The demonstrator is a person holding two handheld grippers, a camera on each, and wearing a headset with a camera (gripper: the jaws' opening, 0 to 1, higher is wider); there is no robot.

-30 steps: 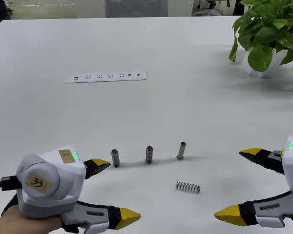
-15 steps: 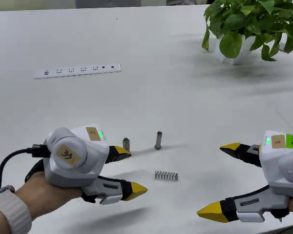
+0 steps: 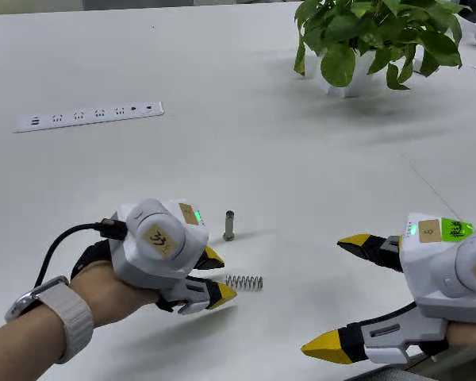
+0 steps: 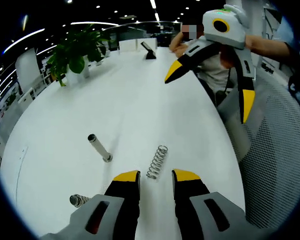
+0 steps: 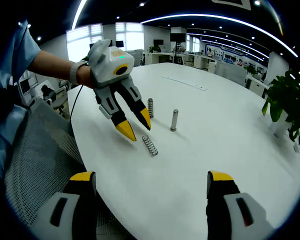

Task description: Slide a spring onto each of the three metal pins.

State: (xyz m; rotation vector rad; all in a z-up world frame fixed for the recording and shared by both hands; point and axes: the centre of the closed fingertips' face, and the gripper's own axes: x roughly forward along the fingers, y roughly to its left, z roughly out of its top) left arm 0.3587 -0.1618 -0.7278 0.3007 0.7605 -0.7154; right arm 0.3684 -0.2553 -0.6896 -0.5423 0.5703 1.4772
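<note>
We hold the left tongs (image 3: 220, 275) low over the white worktop (image 3: 246, 159), their jaws released and slightly apart. The loose spring (image 3: 243, 282) lies flat just off their yellow tips, apparently untouched. In the left gripper view its near end sits at the mouth of the gap. The bare pin (image 3: 229, 225) stands upright just beyond the spring. Left of it, the right gripper view shows a pin with a spring on it (image 5: 150, 107). Our right tongs (image 3: 334, 294) hover well to the right, spread wide and empty. A potted plant (image 3: 365, 36) stands far right, and a power strip (image 3: 87, 116) lies far left.
</note>
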